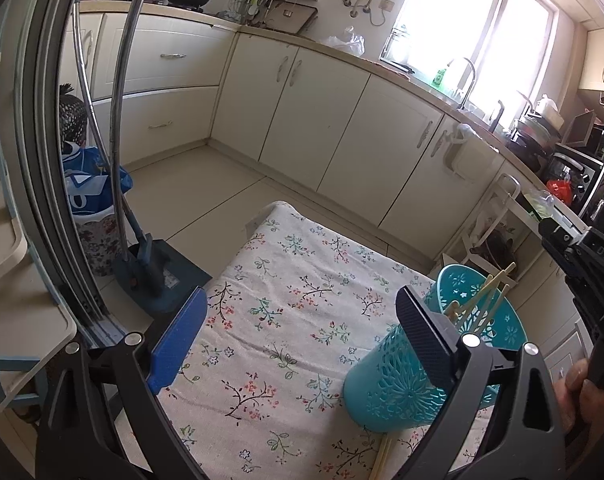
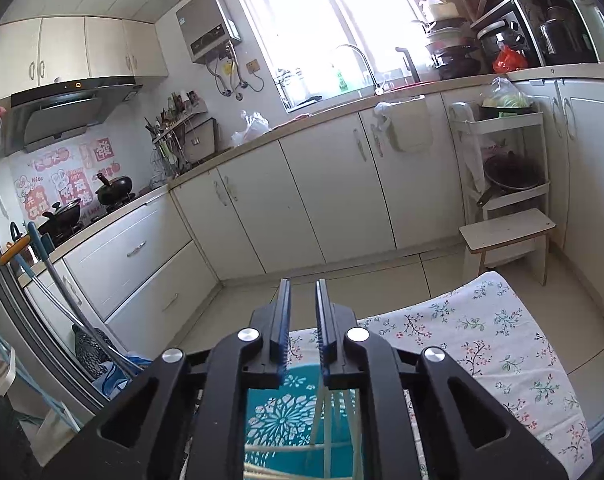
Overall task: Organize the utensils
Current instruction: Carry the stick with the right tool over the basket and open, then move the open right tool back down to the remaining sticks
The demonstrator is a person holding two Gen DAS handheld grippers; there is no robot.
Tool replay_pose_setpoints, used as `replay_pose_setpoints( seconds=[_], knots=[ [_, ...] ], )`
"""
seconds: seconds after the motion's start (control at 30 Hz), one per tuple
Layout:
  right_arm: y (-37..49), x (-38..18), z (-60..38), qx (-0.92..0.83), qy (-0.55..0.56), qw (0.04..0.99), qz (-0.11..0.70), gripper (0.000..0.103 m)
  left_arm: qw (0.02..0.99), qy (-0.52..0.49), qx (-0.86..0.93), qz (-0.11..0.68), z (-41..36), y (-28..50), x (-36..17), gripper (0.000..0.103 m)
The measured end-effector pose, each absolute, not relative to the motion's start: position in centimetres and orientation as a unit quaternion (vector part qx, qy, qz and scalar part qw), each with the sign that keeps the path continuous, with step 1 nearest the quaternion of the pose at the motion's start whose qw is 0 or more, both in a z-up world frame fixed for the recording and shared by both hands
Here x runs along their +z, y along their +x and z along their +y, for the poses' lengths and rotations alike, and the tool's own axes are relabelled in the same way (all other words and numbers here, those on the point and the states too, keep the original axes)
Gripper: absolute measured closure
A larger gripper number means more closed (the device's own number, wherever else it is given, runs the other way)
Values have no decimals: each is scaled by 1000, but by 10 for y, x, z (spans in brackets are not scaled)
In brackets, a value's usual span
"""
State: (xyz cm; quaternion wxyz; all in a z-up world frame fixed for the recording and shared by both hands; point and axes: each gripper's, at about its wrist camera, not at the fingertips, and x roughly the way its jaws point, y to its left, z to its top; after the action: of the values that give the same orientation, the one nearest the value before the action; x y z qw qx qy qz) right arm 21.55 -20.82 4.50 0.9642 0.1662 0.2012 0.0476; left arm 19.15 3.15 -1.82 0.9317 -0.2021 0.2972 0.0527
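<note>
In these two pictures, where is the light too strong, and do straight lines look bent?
Left wrist view: the window is blown out to white, washing out the faucet; the door frame bows strongly from fisheye distortion. Right wrist view: the window is also overexposed, the cabinets curve, and the teal holder lies in shade.

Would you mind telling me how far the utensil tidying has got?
Done: several chopsticks stand in the teal holder. In hand: nothing; the right tool, slightly open, hovers above the holder. Left: chopsticks lying on the cloth by its base.
</note>
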Motion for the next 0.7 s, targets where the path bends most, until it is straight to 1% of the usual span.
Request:
replay_pose_setpoints(
  seconds=[0.13,0.4,0.47,0.57,0.7],
  knots=[
    [194,51,-208,54,155,968,191,79,932,-201,53,297,32,191,-18,12],
    [143,49,-222,43,154,971,175,72,932,-201,53,297,31,191,-18,11],
    [130,43,-226,33,156,971,178,68,932,-201,53,297,32,191,-18,11],
    [114,24,-228,23,152,967,201,68,932,-201,53,297,32,191,-18,11],
    [103,-15,-224,18,138,956,258,68,932,-201,54,297,31,191,-18,11]
  ],
)
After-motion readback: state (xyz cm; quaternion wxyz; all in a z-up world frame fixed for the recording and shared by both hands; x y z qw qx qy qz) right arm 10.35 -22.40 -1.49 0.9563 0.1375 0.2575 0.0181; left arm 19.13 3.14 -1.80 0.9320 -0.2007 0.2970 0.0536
